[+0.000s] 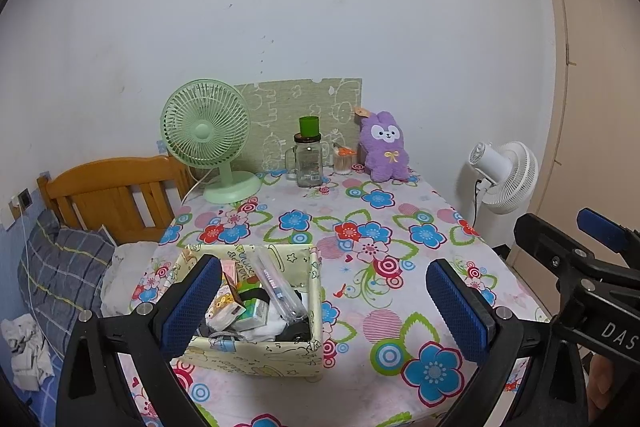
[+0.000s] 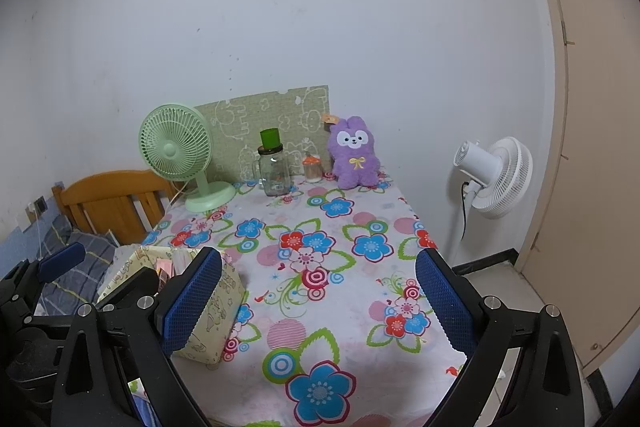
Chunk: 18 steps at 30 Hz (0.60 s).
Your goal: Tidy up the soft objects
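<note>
Both tongs, left tongs (image 1: 324,301) and right tongs (image 2: 318,299), spread empty; purple plush (image 1: 385,147) at the desk's far edge looks light, squashy, so pinch its belly.

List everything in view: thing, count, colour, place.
plush rabbit: 1, purple, far end of the table, upright against the wall
desk fan: 1, pale green, far left of the table
glass jar: 1, clear, green cup on its lid, between desk fan and rabbit
small container: 1, clear with orange top, beside the rabbit
patterned board: 1, green, leaning on the wall
storage box: 1, pale yellow print, near left of the table, full of small packets
tablecloth: 1, floral
standing fan: 1, white, right of the table
bed headboard: 1, wooden, left
left gripper: open
right gripper: open
</note>
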Each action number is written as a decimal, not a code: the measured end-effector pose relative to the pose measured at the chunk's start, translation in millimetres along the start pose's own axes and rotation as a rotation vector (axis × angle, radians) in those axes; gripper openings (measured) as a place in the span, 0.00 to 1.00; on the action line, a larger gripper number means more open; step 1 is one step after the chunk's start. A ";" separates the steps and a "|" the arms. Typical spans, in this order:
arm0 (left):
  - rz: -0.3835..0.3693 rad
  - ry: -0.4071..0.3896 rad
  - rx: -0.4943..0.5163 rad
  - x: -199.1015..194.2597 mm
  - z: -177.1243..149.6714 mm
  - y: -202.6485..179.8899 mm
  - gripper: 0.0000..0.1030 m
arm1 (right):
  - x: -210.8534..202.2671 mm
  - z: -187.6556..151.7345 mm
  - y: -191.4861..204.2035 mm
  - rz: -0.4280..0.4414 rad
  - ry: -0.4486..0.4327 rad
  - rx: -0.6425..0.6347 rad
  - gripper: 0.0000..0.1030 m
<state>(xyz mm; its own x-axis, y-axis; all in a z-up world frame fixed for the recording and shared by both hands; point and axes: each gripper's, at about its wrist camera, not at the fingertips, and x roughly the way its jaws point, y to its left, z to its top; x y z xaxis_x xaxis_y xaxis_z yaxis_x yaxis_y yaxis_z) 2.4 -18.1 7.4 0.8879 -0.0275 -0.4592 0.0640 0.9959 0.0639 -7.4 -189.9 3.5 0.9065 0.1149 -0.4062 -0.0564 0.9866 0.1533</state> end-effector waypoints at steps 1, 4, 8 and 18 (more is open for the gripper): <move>0.000 -0.001 0.000 0.1 -0.3 0.2 1.00 | 0.0 0.0 0.1 -0.001 0.001 0.000 0.96; 0.000 -0.001 0.000 0.0 -0.2 1.0 1.00 | 0.1 0.0 0.1 0.000 0.000 0.000 0.96; 0.002 0.000 -0.003 0.7 -0.8 2.5 1.00 | 0.2 0.1 0.2 0.000 0.000 0.000 0.96; 0.014 -0.001 -0.011 2.1 -1.2 2.8 1.00 | 2.2 -0.7 3.2 0.004 0.003 0.003 0.96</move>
<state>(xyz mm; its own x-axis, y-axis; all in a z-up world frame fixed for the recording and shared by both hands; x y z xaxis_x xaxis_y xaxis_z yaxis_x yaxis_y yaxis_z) 3.9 -15.2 5.6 0.8891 -0.0135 -0.4575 0.0464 0.9971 0.0609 -5.9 -186.4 2.5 0.9050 0.1195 -0.4082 -0.0589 0.9857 0.1580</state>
